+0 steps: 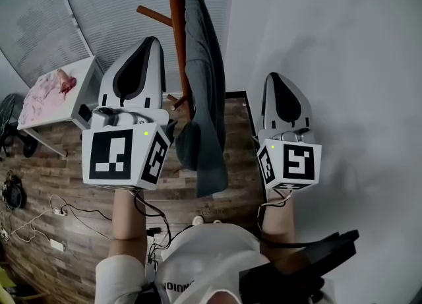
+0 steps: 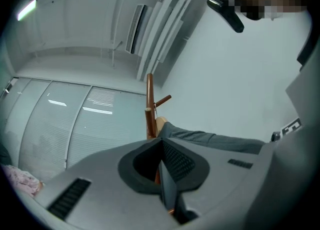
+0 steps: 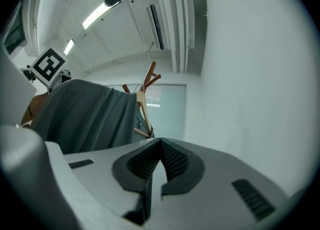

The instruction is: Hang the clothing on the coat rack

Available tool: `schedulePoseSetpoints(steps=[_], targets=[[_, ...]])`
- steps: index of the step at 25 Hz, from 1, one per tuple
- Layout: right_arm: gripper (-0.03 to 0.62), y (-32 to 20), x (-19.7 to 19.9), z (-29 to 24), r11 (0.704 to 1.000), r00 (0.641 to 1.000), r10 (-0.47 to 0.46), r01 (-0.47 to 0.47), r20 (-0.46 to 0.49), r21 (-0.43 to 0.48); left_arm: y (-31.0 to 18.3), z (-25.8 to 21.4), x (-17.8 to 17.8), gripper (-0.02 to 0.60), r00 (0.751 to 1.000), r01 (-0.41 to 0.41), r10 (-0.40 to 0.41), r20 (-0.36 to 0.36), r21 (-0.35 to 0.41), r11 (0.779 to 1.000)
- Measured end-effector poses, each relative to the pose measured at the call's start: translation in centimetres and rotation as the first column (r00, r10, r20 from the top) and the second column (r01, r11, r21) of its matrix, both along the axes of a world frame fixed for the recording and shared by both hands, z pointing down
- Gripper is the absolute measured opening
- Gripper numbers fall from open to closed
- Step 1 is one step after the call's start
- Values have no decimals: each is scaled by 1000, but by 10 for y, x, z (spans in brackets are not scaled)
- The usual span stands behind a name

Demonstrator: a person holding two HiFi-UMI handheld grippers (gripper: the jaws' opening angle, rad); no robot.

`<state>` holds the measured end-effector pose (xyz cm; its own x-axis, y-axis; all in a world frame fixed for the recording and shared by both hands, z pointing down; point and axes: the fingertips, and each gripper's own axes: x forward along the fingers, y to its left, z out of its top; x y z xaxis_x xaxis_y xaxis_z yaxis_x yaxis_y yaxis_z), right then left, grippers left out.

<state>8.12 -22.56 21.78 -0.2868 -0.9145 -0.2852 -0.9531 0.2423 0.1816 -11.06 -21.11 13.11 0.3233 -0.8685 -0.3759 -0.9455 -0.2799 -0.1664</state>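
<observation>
A grey garment (image 1: 201, 85) hangs on a wooden hanger (image 3: 142, 109) from the brown wooden coat rack (image 1: 177, 26), between my two grippers. My left gripper (image 1: 154, 40) is just left of the pole, shut, with nothing between its pads. In the left gripper view the rack (image 2: 149, 109) and the garment (image 2: 210, 139) rise just beyond the closed jaws of the left gripper (image 2: 161, 141). My right gripper (image 1: 273, 76) stands apart to the right of the garment, near the wall, also shut and empty. The right gripper view shows the grey cloth (image 3: 85, 116) to the left of the right gripper (image 3: 161, 143).
A white table (image 1: 86, 72) with a pink cloth (image 1: 46, 95) stands at the left. Cables (image 1: 66, 213) lie on the wood-pattern floor. A plain wall (image 1: 330, 32) is close on the right. Window blinds (image 1: 112, 6) are behind the rack.
</observation>
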Motion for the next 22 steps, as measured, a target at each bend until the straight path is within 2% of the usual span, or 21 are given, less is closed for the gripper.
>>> schedulePoseSetpoints(steps=[6,22], targets=[[18,5,-9,-1,999,999,-11,12,-38,32,-1,16,-6,14,1000,11,-11,-2,6,1000],[18,8,-11,0,1000,999,-13,14,-41,24,-2,36,-7,14,999,25,-24,36,-25,999]])
